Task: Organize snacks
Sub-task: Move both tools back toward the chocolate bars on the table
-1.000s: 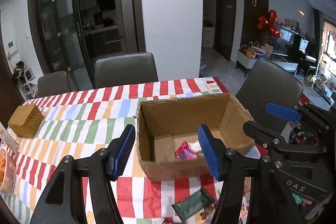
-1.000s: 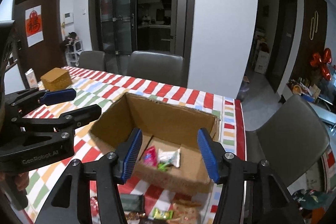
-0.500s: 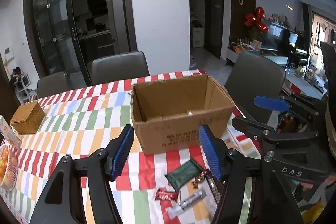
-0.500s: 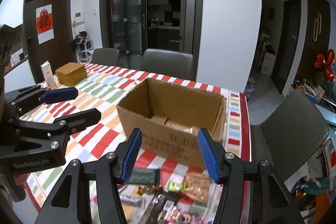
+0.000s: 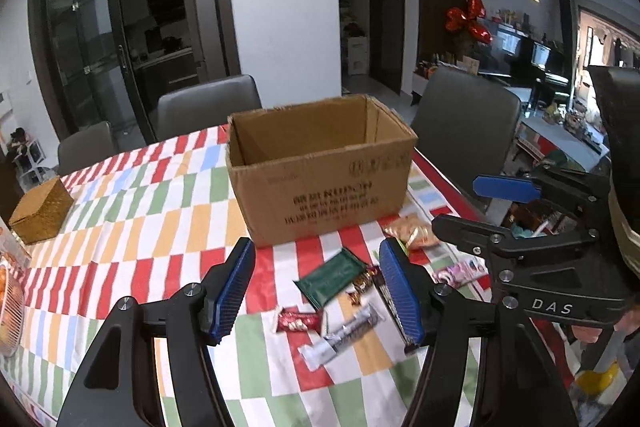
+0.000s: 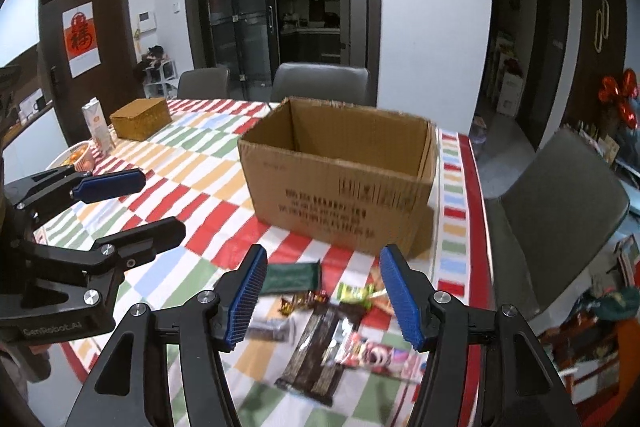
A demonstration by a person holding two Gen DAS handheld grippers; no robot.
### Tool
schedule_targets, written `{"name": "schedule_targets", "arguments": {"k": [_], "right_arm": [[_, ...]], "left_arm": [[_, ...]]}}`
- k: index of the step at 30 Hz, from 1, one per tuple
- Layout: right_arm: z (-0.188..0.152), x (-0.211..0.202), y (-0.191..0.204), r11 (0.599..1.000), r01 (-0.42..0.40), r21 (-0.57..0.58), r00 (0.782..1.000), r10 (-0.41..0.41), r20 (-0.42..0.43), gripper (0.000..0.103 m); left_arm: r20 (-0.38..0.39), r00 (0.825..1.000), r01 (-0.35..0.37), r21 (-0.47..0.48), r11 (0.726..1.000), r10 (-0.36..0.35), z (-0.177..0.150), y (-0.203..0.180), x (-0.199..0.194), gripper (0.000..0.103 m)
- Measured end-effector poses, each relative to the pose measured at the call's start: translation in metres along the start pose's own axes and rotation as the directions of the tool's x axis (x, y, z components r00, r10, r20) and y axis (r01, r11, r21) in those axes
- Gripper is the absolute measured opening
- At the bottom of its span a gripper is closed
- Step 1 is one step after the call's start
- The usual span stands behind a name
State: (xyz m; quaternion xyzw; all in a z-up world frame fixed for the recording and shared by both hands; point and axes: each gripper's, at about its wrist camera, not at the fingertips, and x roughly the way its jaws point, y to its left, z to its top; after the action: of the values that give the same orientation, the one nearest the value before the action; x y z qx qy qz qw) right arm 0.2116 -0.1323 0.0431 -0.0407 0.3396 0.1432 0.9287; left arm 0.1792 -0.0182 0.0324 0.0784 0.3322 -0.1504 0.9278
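Observation:
An open cardboard box (image 5: 320, 171) (image 6: 340, 179) stands on the striped tablecloth. Several snack packets lie in front of it: a dark green packet (image 5: 330, 279) (image 6: 292, 277), a small red one (image 5: 298, 321), a silver bar (image 5: 344, 333), a long dark brown packet (image 6: 320, 351), a green-yellow sweet (image 6: 354, 293) and a pink packet (image 6: 376, 353). My left gripper (image 5: 320, 295) is open and empty above the green packet. My right gripper (image 6: 324, 301) is open and empty above the brown packet. Each gripper shows in the other's view.
A woven basket box (image 5: 40, 211) (image 6: 140, 119) sits at the table's far left, with a carton (image 6: 98, 129) and a fruit bowl (image 6: 74, 157) near it. Grey chairs (image 5: 464, 131) (image 6: 560, 211) stand around the table. The table's edge (image 6: 476, 227) runs along the right.
Both grippers have drawn back from above the box and lowered. The box inside is out of sight now and the loose packets in front have come between the fingers.

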Motion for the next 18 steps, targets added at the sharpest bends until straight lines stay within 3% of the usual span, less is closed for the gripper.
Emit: {"name": "schedule_targets", "arguments": {"k": [9,18], "right_arm": [[-0.033,0.012,0.008,0.999,0.025,0.027,0.998,-0.023,-0.055,0.062],[-0.056,0.022,0.019,0.997,0.068,0.022,0.993,-0.066,-0.093,0.066]], "left_arm": [[-0.031,0.999,0.036,0.043,0.998,-0.034,-0.028,-0.003,0.010,0.064],[-0.108,0.987,0.133,0.131,0.982,-0.119,-0.055,-0.004,0.033,0.063]]}}
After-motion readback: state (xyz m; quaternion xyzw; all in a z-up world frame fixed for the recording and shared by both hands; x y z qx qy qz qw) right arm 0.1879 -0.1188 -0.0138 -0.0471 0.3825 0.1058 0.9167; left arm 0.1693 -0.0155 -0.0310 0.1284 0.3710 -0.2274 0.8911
